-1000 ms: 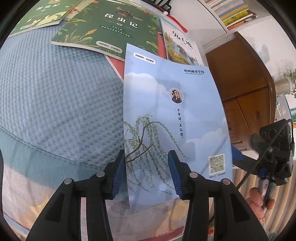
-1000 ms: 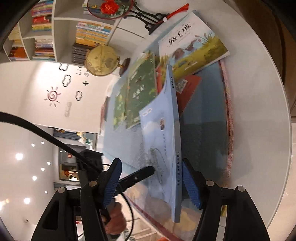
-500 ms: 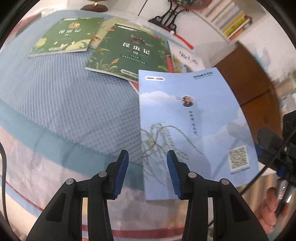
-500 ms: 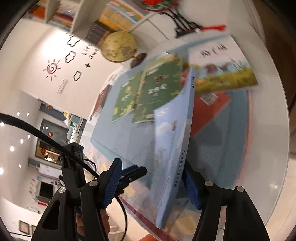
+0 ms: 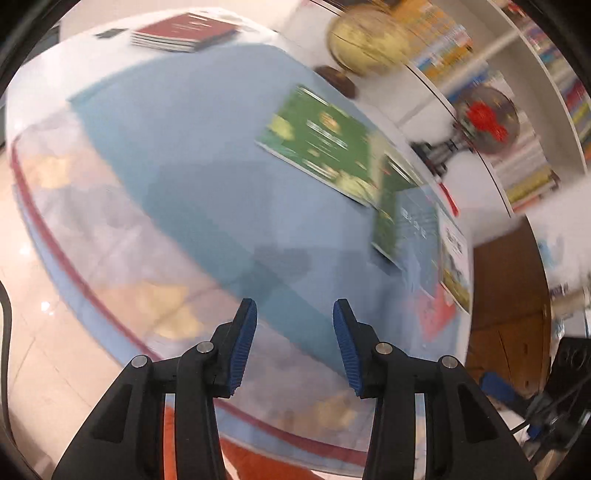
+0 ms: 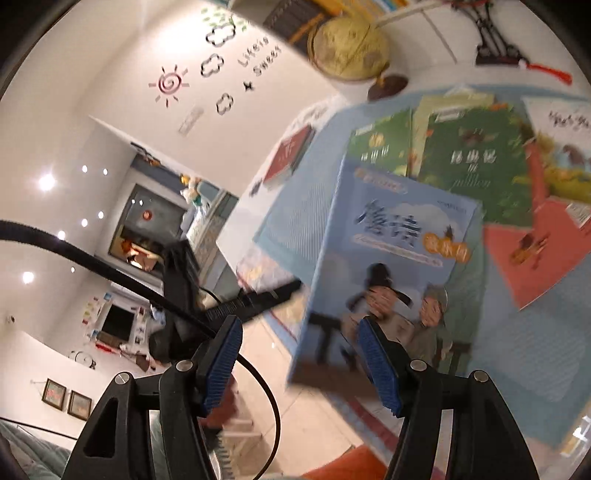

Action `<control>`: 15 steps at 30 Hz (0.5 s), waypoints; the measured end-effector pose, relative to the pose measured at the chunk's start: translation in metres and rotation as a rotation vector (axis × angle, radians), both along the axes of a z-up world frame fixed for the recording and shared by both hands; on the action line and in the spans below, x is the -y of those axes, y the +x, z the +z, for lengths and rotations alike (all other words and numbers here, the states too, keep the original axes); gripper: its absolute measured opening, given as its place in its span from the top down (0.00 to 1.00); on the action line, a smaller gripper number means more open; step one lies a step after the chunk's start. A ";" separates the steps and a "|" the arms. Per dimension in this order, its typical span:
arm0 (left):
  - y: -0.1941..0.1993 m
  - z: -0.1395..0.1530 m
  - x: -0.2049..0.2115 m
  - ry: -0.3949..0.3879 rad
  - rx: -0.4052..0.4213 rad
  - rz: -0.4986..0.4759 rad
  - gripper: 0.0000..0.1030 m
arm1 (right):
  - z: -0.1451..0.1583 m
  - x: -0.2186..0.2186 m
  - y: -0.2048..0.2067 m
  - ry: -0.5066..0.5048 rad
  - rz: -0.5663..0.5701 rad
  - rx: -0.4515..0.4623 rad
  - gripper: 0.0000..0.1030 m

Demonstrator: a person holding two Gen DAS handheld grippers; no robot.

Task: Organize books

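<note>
A light-blue book shows its front cover in the right wrist view. It is tilted above the blue cloth, and its near end juts past the table's edge. My right gripper is open: the right finger crosses in front of the book's lower part and the left pad is well clear. A black finger of the left tool reaches toward the book's left edge. In the blurred left wrist view my left gripper is open with only cloth between its jaws. Green books lie overlapping beyond.
A red book and a white picture book lie right of the green ones. A stack of dark red books sits at the far end. A globe, a fan ornament, bookshelves and a wooden cabinet border the table.
The left view has swung left and the light-blue book has left its jaws. In the right view the book has turned from edge-on to cover-on, and that gripper has rolled.
</note>
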State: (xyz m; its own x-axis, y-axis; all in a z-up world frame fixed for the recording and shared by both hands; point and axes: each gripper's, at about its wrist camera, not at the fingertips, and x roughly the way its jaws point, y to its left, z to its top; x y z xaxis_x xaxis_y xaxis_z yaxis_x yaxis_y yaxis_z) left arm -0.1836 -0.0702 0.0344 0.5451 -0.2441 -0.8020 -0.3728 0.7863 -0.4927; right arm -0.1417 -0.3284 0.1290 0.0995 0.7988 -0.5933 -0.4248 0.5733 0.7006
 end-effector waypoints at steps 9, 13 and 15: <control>0.012 -0.034 0.028 -0.006 -0.098 -0.281 0.61 | -0.068 -0.017 0.001 -0.316 -0.082 0.000 0.38; 0.017 -0.048 0.051 -0.002 -0.146 -0.392 0.60 | -0.086 -0.020 0.007 -0.420 -0.138 0.017 0.44; 0.017 -0.046 0.057 0.041 -0.136 -0.425 0.60 | -0.099 -0.017 0.013 -0.484 -0.179 0.000 0.52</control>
State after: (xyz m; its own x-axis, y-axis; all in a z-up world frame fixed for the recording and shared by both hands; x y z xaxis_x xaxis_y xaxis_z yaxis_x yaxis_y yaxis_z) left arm -0.1665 -0.1267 -0.0117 0.2923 -0.3907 -0.8729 -0.0714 0.9013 -0.4273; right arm -0.1291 -0.3115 0.0297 0.2096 0.4029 -0.8909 -0.2900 0.8958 0.3368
